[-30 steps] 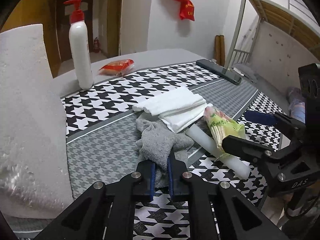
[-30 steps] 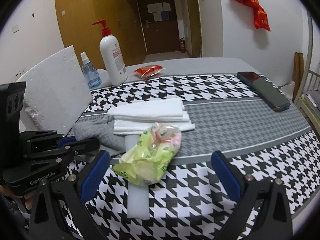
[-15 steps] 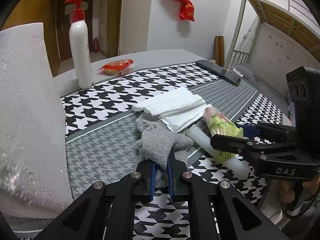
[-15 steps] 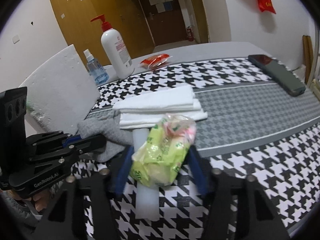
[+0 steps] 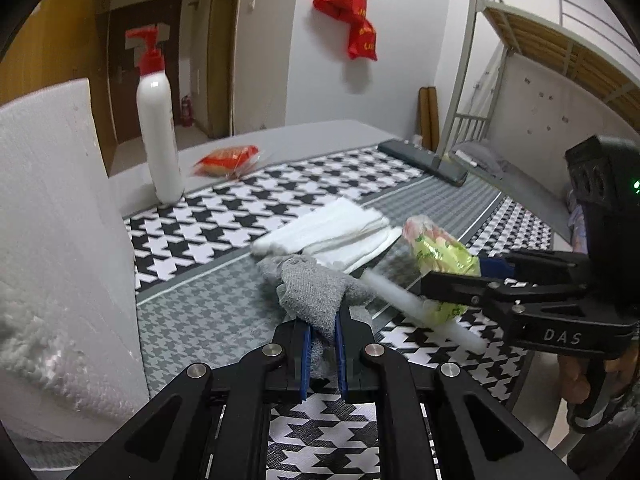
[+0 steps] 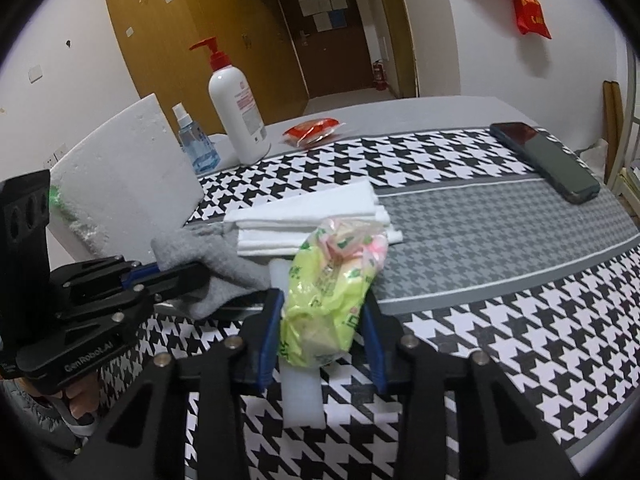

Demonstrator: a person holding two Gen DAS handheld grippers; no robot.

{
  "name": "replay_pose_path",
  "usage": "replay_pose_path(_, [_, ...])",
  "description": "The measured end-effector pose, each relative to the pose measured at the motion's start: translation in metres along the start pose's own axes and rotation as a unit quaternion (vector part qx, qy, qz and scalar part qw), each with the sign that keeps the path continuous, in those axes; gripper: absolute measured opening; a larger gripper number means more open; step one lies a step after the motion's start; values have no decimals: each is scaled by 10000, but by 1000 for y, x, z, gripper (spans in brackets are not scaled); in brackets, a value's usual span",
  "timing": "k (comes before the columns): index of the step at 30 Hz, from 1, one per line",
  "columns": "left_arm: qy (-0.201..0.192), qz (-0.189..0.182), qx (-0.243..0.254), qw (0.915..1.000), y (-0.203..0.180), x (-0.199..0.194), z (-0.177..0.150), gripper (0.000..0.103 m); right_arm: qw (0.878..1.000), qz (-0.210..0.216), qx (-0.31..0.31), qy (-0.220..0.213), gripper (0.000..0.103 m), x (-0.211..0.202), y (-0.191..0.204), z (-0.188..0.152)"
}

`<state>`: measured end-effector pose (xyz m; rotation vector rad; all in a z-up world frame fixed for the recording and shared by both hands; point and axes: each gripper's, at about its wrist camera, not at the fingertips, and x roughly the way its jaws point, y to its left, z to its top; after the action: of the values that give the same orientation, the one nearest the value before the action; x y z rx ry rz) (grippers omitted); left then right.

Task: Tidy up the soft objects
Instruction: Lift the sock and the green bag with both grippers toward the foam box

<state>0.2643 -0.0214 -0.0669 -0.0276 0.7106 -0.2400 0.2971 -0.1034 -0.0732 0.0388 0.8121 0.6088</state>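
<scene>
The gray cloth [image 5: 310, 290] lay bunched on the gray band of the bench [image 6: 480, 232], its near end clamped between the closed fingers of the left gripper [image 5: 322, 344]. Just beside it, the green plastic packet [image 6: 332, 292] was gripped on both sides by the fingers of the right gripper [image 6: 322, 340], above a white foam strip [image 6: 302, 392] that lay on the houndstooth covering. The folded white towels [image 6: 308, 216] were stacked directly behind the cloth and the packet. Farther back stood a white pump bottle [image 6: 236, 120], a blue spray bottle [image 6: 194, 144] and a white foam board [image 6: 124, 184]; a red packet [image 6: 312, 130] and a dark phone [image 6: 548, 160] lay well apart.
</scene>
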Motion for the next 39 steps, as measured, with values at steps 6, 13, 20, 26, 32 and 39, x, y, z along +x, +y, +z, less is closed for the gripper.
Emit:
replay_pose_path(6, [-214, -43, 40, 9998, -6, -13, 5, 11, 9998, -62, 73, -167, 42, -13, -2, 2])
replay_pose_path(13, [-695, -91, 146, 9974, -15, -42, 11, 11, 9990, -132, 45, -435, 42, -34, 2, 7])
replay_pose_path(20, [-1014, -13, 241, 9945, -21, -71, 15, 11, 9970, -171, 38, -748, 42, -58, 6, 8])
replay_pose_path(26, [-1198, 91, 278, 9924, -26, -92, 12, 11, 9955, -111, -13, -946, 42, -73, 14, 5])
replay_pose_path(32, [-1355, 308, 310, 9898, -26, -109, 5, 11, 9938, -55, -139, -1101, 42, -87, 27, 2])
replay_pose_path(39, [-1473, 718, 36, 9865, -16, -130, -8, 11, 9922, 90, -366, -1191, 43, -95, 50, 2])
